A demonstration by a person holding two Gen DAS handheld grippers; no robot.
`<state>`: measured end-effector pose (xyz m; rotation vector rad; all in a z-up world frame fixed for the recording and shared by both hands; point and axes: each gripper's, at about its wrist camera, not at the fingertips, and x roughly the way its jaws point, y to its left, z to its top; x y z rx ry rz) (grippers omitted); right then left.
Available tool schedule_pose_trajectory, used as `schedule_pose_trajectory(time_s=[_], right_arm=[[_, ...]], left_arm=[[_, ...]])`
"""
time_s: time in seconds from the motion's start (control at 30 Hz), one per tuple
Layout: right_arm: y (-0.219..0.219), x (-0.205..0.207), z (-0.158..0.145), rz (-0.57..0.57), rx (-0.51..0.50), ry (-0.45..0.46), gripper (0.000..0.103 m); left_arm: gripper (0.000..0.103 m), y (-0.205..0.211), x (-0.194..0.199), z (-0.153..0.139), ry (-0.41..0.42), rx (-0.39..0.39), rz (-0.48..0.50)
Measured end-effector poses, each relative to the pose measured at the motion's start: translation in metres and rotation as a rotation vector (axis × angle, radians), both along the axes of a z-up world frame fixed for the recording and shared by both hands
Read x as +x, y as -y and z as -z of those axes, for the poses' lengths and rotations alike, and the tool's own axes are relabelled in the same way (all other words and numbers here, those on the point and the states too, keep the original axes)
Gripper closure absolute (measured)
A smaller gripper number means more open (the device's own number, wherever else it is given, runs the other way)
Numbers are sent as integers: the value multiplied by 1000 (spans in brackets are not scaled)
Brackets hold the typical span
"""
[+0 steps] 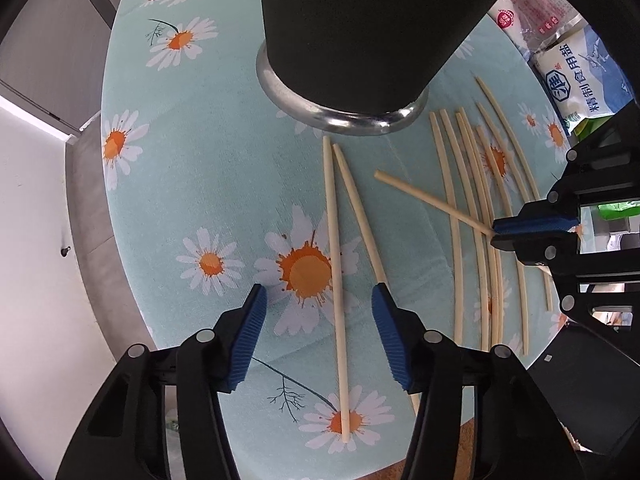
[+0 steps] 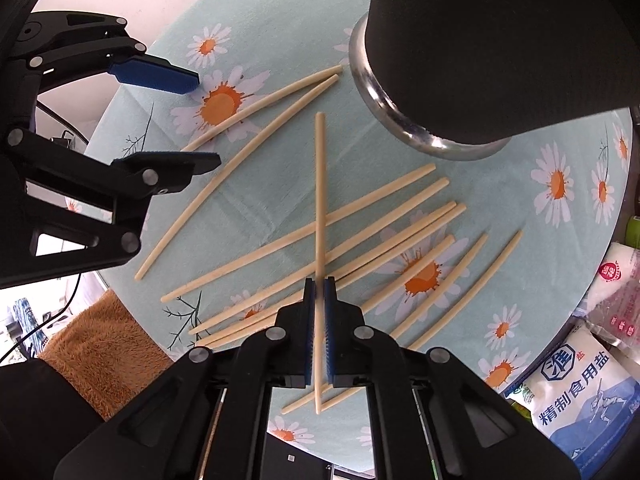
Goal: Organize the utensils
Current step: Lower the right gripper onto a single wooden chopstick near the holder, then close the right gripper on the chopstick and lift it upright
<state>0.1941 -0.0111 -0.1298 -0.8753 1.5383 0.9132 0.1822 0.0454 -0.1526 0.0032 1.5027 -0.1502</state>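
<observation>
Desk: round desk [image 2: 280,28] under a pale teal cloth printed with white-and-orange daisies.
Holder: tall dark cylindrical cup with a shiny metal base ring [image 1: 344,40], standing upright on the cloth.
Right tongs [image 2: 319,284]: blue pads pressed together, pinching one pale bamboo chopstick [image 2: 319,184] that crosses over the scattered pale bamboo chopsticks [image 2: 384,224] lying loose on the cloth.
Left tongs [image 1: 318,300]: half spread, pointing down, gripping nothing; a separate pair of pale bamboo chopsticks [image 1: 334,240] lies below, one between the fingers, the other under the right-hand pad.
Edge: white-and-blue printed salt bags [image 2: 580,384] beside the desk.
</observation>
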Motion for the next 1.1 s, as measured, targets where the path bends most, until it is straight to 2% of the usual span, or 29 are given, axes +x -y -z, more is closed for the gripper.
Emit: schedule_pose_trajectory(time_s=[0.1,0.2,0.27,0.4,0.47,0.67,0.83,1.1], right_arm=[[6,7,-5,18,11,-6,98],[14,11,-9,44,33,-20,98],[18,14,-12,65,46,-27,98],[26,19,-19,88,64,-36,98],[30,20,-21,99,78,-47,98],[53,24,-24,131,109,-67,98],[63,25,-28,136,133,-68,98],[76,11,-39,120,156,-57,98]], left_arm=[[55,5,0,-1,-7,18,-9],[68,6,0,-2,-14,59,-17],[81,9,2,-3,-14,76,-26],[88,14,3,-6,-20,97,-31],[96,15,2,-5,-23,102,-26],[99,23,1,-4,-27,134,-20],[99,24,-3,-6,-43,109,-52],[99,20,-30,-26,-25,108,-69]])
